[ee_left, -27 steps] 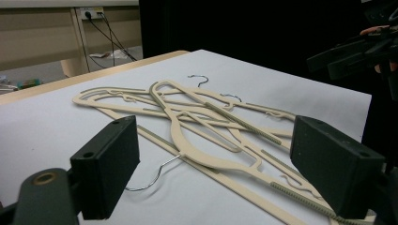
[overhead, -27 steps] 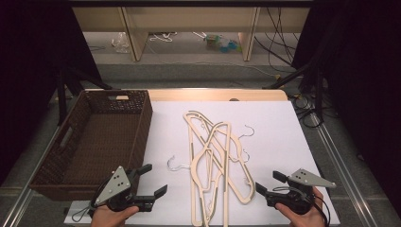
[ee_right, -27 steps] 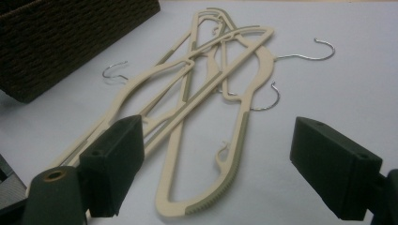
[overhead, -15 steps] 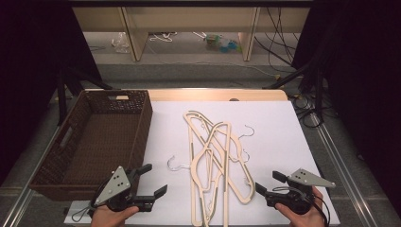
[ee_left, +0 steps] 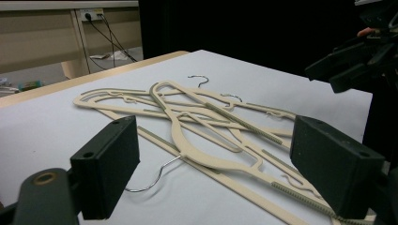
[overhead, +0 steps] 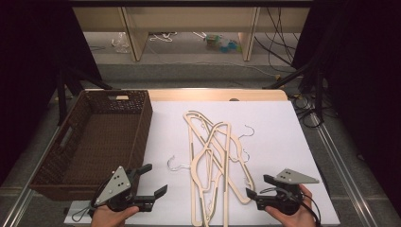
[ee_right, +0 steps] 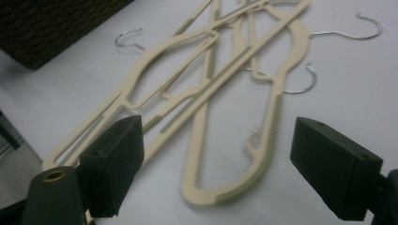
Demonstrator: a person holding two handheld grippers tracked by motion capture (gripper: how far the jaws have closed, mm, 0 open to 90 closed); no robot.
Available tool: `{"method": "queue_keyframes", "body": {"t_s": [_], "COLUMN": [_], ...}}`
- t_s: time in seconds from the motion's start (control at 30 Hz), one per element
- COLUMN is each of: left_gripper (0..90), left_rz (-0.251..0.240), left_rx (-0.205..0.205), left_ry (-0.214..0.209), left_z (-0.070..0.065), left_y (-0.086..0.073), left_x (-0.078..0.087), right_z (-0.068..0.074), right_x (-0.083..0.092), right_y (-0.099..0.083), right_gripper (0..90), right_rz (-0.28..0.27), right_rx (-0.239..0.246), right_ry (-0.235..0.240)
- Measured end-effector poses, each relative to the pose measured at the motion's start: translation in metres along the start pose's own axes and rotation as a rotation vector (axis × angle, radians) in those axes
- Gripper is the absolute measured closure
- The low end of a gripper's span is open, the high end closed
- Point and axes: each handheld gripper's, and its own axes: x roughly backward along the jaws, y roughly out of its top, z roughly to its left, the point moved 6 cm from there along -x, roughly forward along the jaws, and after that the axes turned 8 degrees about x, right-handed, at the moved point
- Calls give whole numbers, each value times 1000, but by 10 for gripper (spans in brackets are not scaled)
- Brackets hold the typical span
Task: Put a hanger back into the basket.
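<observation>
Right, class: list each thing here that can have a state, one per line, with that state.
Left gripper: open, nothing between its jaws.
Right gripper: open, nothing between its jaws.
Wicker basket: empty, upright on the table's left.
Hangers: lying flat in a crossed pile on the white sheet, untouched.

One overhead camera, two riding low on the grippers

The high view looks forward and down over the white sheet (overhead: 283,123). Each gripper view peers along its own jaws, close to the surface; both face the pile of cream hangers (ee_left: 206,126) just ahead of the jaws, which the high view shows between the two grippers.
</observation>
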Motion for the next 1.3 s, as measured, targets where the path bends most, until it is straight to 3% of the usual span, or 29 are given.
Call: {"method": "queue_keyframes", "body": {"t_s": [0.1, 0.13, 0.2, 0.23, 0.27, 0.37, 0.4, 0.5, 0.53, 0.57, 0.97, 1.17, 1.2, 1.3], "left_gripper": [162, 162, 162, 162, 162, 162, 162, 162, 162, 162, 162, 163, 164, 164], "left_rz": [-1, -2, -2, -2, -2, -2, -2, -2, -2, -2, -2, -4, -4, -4], "left_rx": [0, -8, -9, -9, -8, -7, -7, -7, -7, -8, -8, -8, -1, -7], "left_ry": [0, -2, -2, -2, -2, -3, -3, -4, -4, -4, -5, -7, -7, -7], "left_z": [0, 0, 0, 0, 0, 0, 0, 0, 0, -1, 0, -1, -1, -1], "left_y": [0, 0, 0, 0, 0, 0, 0, 0, 0, 0, 0, 0, 0, 0], "left_x": [0, 0, 0, 0, 0, 0, 0, 0, 0, 0, 0, 0, 0, 0], "right_z": [10, 22, 33, 33, 41, 46, 49, 53, 55, 55, 64, 65, 65, 66], "right_x": [-7, -16, -24, -24, -33, -40, -44, -50, -55, -57, -81, -85, -85, -85], "right_y": [2, 2, -1, -1, -4, -6, -7, -7, -8, -8, -10, -9, -9, -9], "right_gripper": [207, 217, 226, 226, 245, 248, 257, 261, 271, 277, 310, 329, 367, 387], "right_rz": [30, 93, 143, 143, 186, 219, 261, 280, 320, 324, 486, 513, 533, 545], "right_rx": [31, 75, 66, 66, 74, 87, 89, 98, 127, 142, 212, 246, 285, 315], "right_ry": [12, 44, 67, 67, 96, 111, 128, 131, 130, 131, 122, 102, 91, 74]}}
